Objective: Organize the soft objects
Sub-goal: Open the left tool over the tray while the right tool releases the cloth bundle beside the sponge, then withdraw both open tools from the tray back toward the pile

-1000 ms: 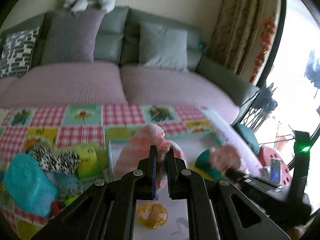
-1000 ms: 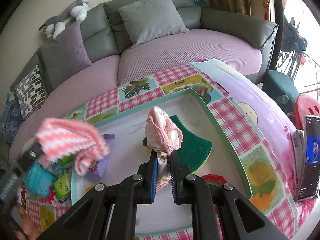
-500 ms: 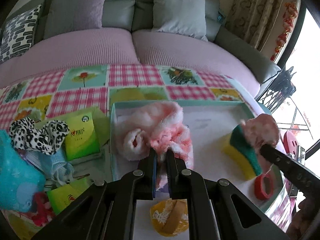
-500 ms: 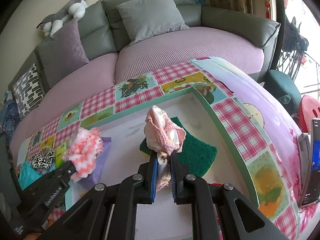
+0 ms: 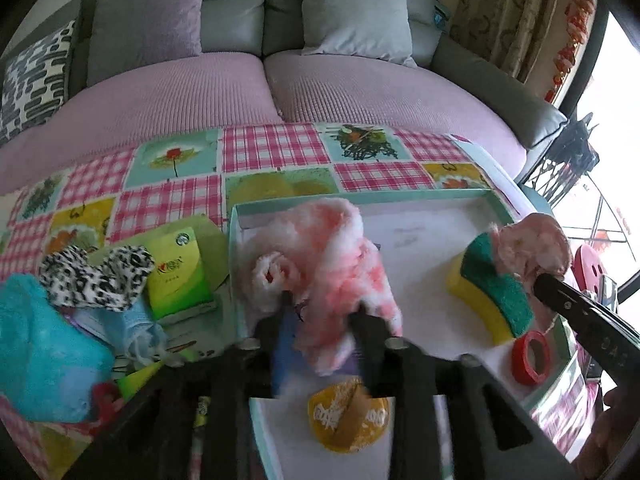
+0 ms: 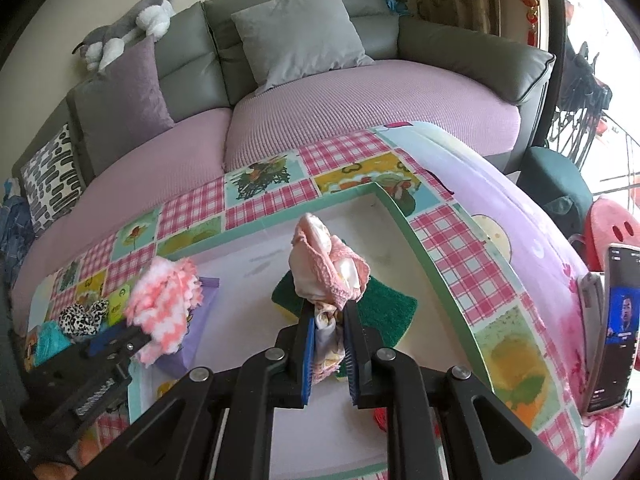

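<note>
In the tray (image 5: 440,196) on the checked cloth (image 5: 276,148), the left gripper (image 5: 320,312) has just been opening, its jaws now apart with the fluffy sock (image 5: 332,248) lying loose between them: a release, I judge. The right gripper (image 6: 328,320) grips a pink cloth (image 6: 324,268) over the sponge (image 6: 388,304). Next, the left should back off cleanly without snagging the sock, and the right should set its cloth down. Behind the table stands a sofa (image 6: 360,120) with cushions.
</note>
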`<state>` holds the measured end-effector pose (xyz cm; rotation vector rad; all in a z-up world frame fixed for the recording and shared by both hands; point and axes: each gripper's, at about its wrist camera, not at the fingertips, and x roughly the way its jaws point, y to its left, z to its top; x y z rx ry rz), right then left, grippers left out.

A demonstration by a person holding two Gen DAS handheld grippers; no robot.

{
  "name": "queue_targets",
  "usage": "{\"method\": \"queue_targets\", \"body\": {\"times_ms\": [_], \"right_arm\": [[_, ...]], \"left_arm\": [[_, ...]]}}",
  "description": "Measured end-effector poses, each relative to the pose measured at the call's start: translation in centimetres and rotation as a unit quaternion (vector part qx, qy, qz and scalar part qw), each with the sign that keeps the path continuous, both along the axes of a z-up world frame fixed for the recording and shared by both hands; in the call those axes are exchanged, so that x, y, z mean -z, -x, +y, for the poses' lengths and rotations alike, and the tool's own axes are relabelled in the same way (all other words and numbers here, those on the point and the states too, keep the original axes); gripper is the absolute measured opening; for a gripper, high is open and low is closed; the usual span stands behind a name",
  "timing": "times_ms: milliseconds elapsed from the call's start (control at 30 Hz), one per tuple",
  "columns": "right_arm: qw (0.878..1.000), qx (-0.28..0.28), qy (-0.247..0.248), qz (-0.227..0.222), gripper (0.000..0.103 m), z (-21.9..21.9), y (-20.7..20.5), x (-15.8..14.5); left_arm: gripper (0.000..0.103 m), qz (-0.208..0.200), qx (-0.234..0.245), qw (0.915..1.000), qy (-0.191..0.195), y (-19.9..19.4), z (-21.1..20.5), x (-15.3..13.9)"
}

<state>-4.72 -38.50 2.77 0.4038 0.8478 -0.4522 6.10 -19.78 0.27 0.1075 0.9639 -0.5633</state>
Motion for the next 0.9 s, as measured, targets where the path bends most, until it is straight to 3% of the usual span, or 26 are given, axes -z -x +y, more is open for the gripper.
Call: {"method": "queue_targets", "body": {"times_ms": [133,233,333,367,533,600,633,800,867,900], "right_arm": [[1.0,-0.002,0.009,0.005,0.04,0.2,0.5,-0.8],[1.0,-0.004,0.019,0.011,0.043,0.5,0.9,-1.3],[1.0,-0.005,0.022,0.019,0.051,0.6,1.1,-1.4],[1.0,-0.004,0.023,0.021,0.058,0.6,1.2,-1.4],[0.999,-0.006,0.031,0.036,0.069,0.8,1.4,-1.2],[0.999,-0.008,0.03,0.04,0.073,0.8,1.3,-1.1],[0.999,-0.008,0.03,0.041,0.076,0.8,1.3,-1.0],[0.998,-0.009,0.031,0.049,0.09,0.9,1.2,-0.7],[0.998,-0.01,0.035,0.053,0.102,1.0,1.2,-0.6],[0.998,-0.01,0.037,0.054,0.103,1.0,1.2,-0.5]], "left_arm": [[0.046,-0.015,0.0,0.9999,-0.001,0.6,0.7,-2.3],[0.058,-0.023,-0.011,0.9996,-0.011,0.9,1.4,-3.3],[0.059,-0.022,-0.024,0.9993,-0.016,1.0,2.2,-3.8],[0.06,-0.02,-0.029,0.9992,-0.019,0.9,2.4,-3.8],[0.061,-0.012,-0.066,0.9969,-0.042,0.3,3.6,-3.1],[0.073,-0.001,-0.083,0.9952,-0.052,-0.2,4.1,-2.5],[0.084,0.003,-0.091,0.9943,-0.055,-0.3,4.4,-2.2],[0.085,0.005,-0.118,0.9914,-0.056,-0.6,5.4,-1.8],[0.087,0.003,-0.127,0.9901,-0.06,-0.7,5.6,-1.7],[0.087,0.003,-0.13,0.9896,-0.063,-0.7,5.7,-1.6]]}}
